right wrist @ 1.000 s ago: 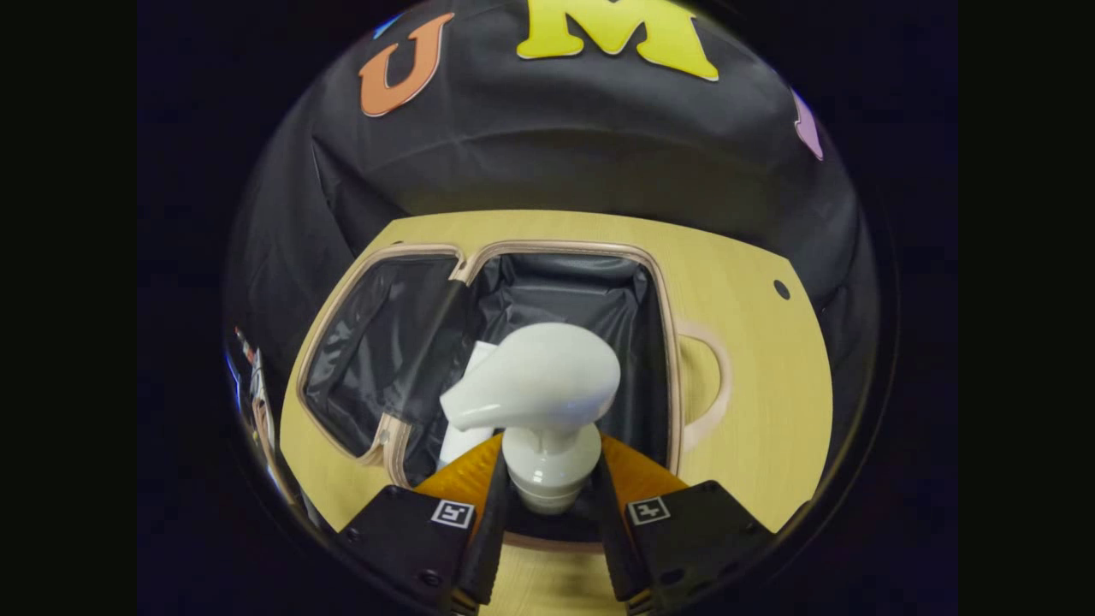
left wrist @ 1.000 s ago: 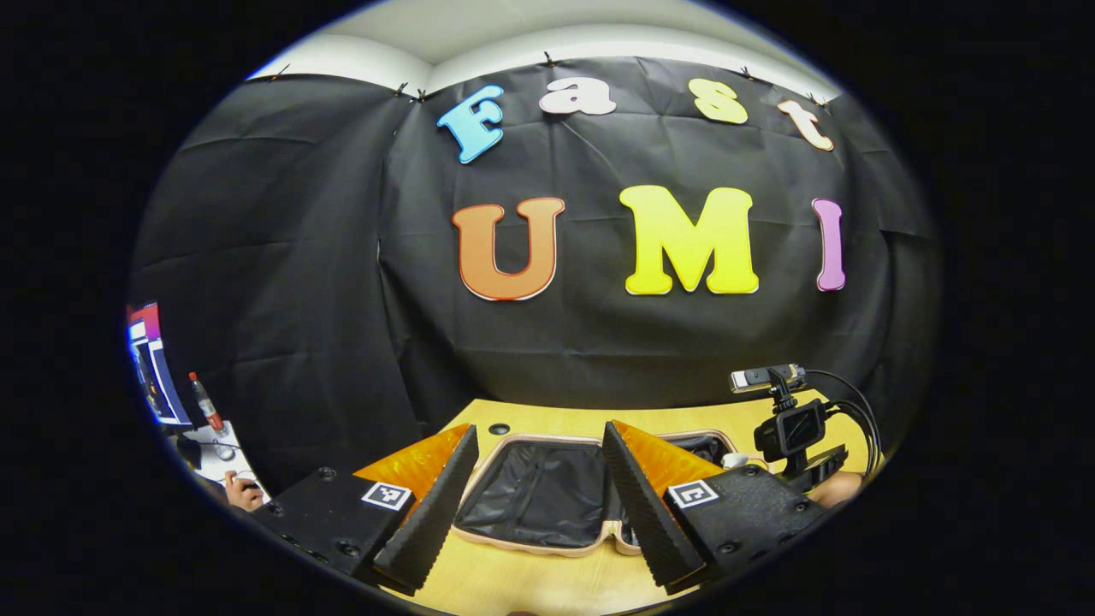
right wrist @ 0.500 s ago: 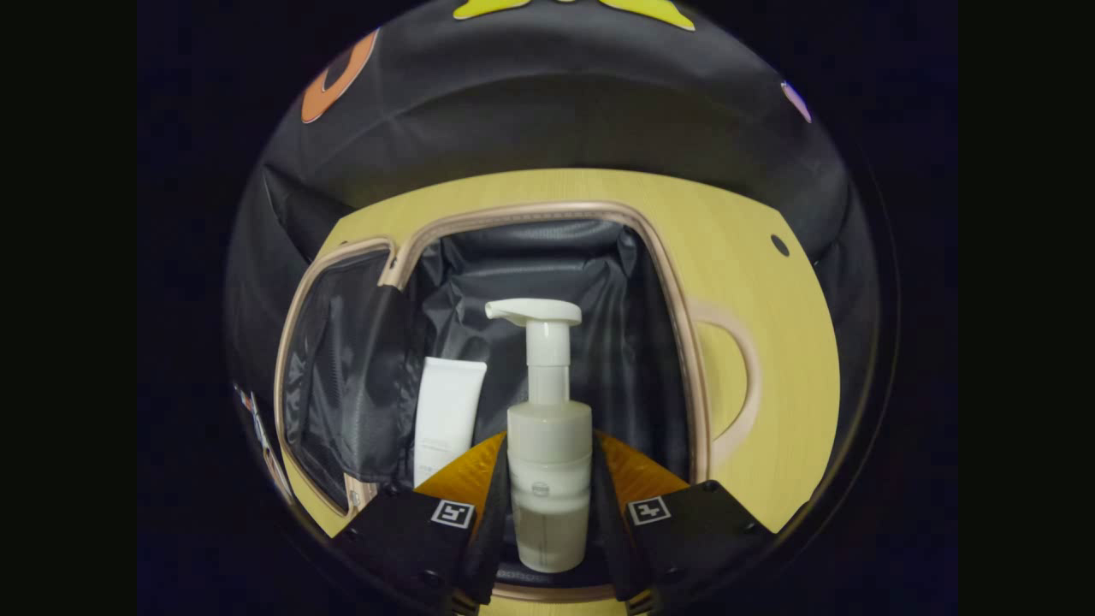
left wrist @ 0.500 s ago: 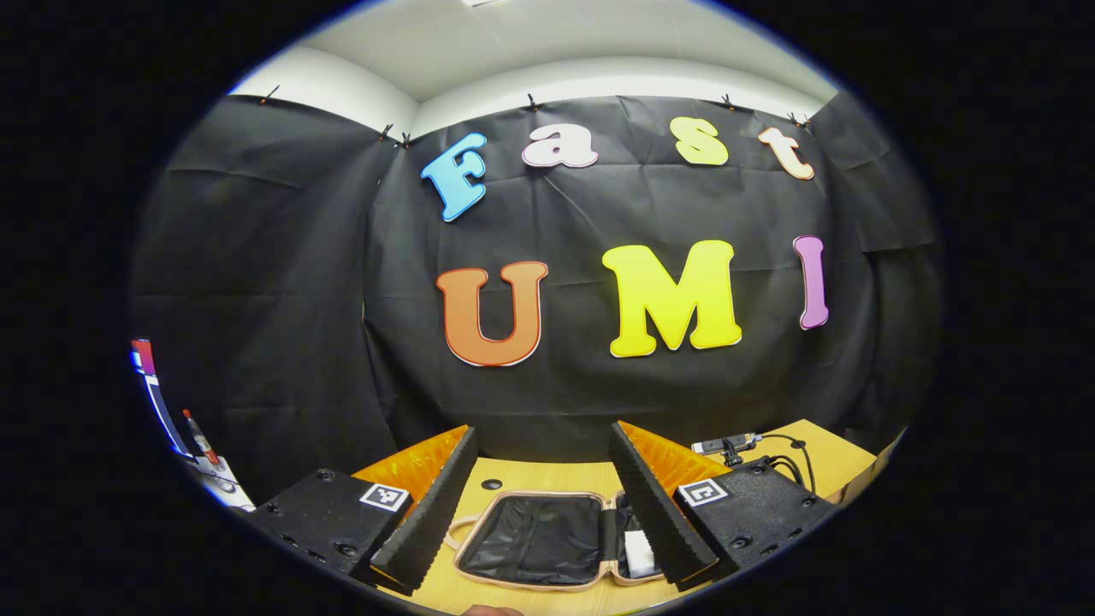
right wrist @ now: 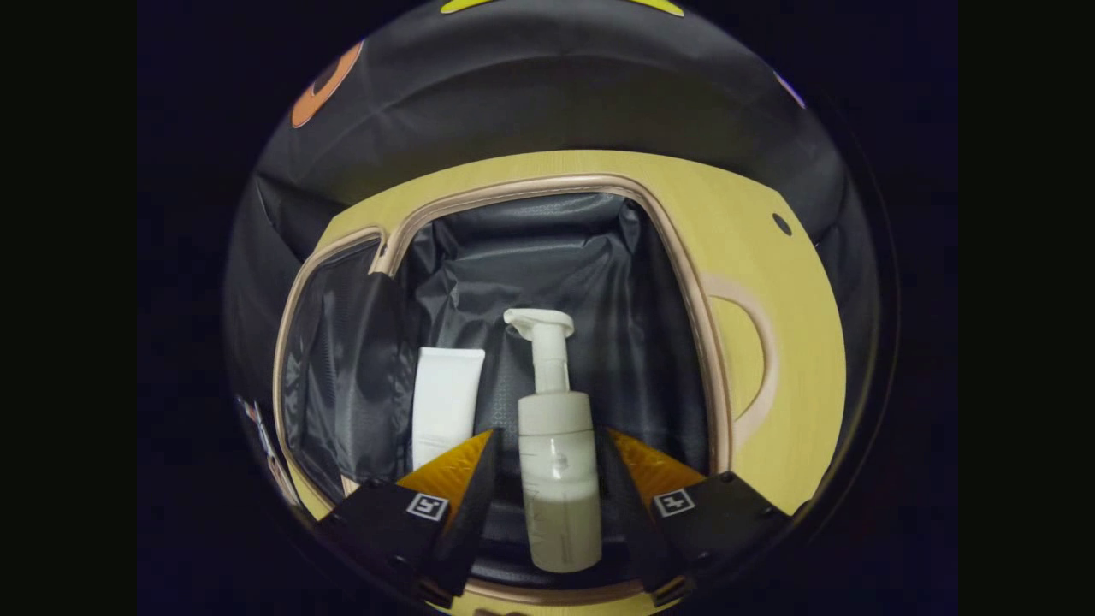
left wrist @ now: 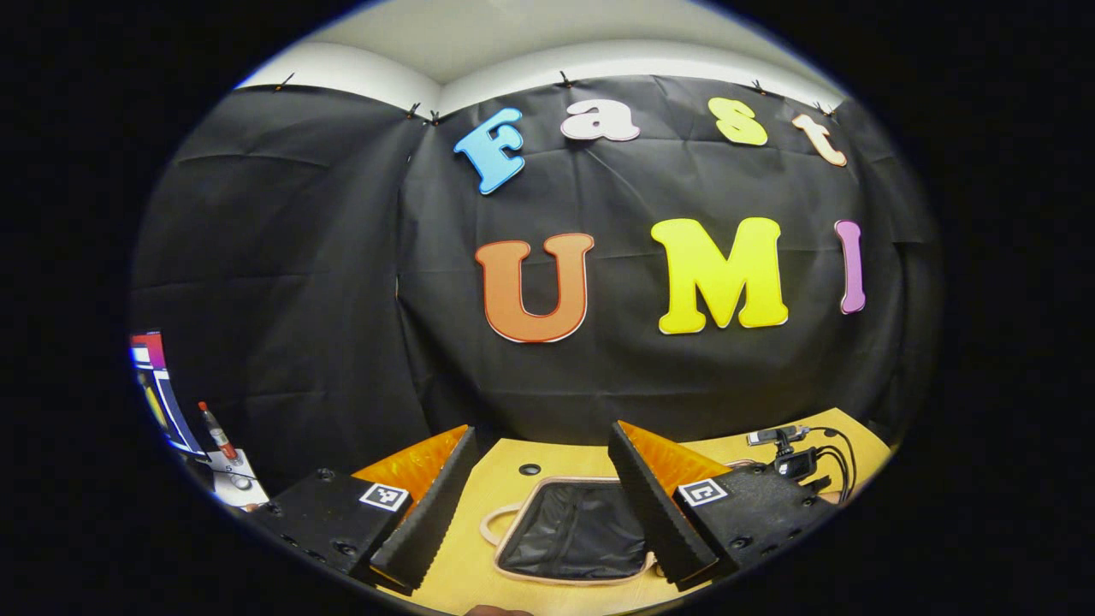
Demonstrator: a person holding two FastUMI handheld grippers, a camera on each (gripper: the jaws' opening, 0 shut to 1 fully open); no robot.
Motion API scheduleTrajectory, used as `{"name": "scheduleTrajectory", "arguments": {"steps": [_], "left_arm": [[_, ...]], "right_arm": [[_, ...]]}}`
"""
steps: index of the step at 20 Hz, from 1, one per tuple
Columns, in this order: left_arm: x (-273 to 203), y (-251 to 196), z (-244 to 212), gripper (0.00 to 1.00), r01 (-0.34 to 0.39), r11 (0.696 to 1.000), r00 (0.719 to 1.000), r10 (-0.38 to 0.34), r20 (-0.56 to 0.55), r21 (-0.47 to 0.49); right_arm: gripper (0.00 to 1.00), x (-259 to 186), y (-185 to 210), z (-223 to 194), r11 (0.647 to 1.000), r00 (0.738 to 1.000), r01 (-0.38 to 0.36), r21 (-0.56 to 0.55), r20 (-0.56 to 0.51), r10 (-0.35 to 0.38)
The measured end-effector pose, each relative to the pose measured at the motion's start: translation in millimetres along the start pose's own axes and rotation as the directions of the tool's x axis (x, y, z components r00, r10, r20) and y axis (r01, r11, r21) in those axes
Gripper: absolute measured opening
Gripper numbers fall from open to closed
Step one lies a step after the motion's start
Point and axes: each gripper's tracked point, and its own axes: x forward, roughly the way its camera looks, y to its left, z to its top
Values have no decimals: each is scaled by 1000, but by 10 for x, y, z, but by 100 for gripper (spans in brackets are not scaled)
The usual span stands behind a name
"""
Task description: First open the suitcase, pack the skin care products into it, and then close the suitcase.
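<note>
The suitcase (right wrist: 684,282) lies open on the wooden table, with a beige rim and black lining. Inside it lie a white tube (right wrist: 446,393) and, to its right, a white pump bottle (right wrist: 556,462) with its pump head pointing away from me. My right gripper (right wrist: 549,435) hangs low over the suitcase's near edge. It is open, with a small gap between each finger and the bottle. In the left gripper view, my left gripper (left wrist: 543,432) stands open and holds nothing. It is above the table in front of the suitcase's (left wrist: 573,530) black-lined half.
The suitcase's beige handle (right wrist: 753,359) lies on the table (right wrist: 796,308) to the right. A cable hole (left wrist: 529,469) sits in the tabletop behind the case. The other gripper's camera with cables (left wrist: 796,462) is at the right. A screen and a red-capped bottle (left wrist: 218,432) stand far left.
My right gripper lowered the pump bottle into the suitcase beside the tube, and its fingers have parted from it. The left gripper stayed open while its view shifted.
</note>
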Motion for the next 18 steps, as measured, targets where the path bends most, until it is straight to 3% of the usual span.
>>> {"name": "scheduleTrajectory", "arguments": {"steps": [3,4,5,7,9,10,11,12,13,14,16,18], "left_arm": [[202,350,-233,98,-43,999,998,42,-44,-6],[270,483,-318,94,-64,998,996,64,-56,-2],[333,638,-426,98,-92,996,993,91,-74,-5],[482,962,-705,98,-137,990,983,134,-123,-17],[615,1189,-1038,99,-165,985,970,154,-191,-44],[694,1278,-1221,99,-165,982,964,141,-224,-90],[736,1306,-1444,99,-157,976,954,111,-278,-149],[784,1354,-1645,99,-164,962,944,89,-317,-218],[823,1364,-1877,99,-180,938,929,63,-364,-297],[855,1433,-2117,98,-205,903,912,37,-407,-378],[894,1397,-2504,98,-232,825,886,-39,-462,-516],[940,1396,-2797,99,-255,775,861,-90,-501,-578]], "right_arm": [[81,-330,-8,192,998,993,-35,-42,108,39],[82,-484,-46,275,997,987,-34,-70,155,44],[81,-654,-93,371,994,978,-26,-106,206,47],[81,-1086,-170,603,982,940,-4,-188,335,68],[77,-1630,-246,784,965,881,19,-261,461,107],[81,-1873,-267,821,959,853,23,-283,506,129],[77,-2116,-294,836,952,824,23,-306,545,156],[81,-2336,-344,837,945,797,26,-326,577,177],[77,-2532,-397,815,939,779,25,-342,596,196],[80,-2667,-435,732,935,772,14,-355,598,216],[79,-2845,-509,486,929,789,-47,-367,557,260],[77,-2953,-738,321,940,803,-44,-339,547,235]]}}
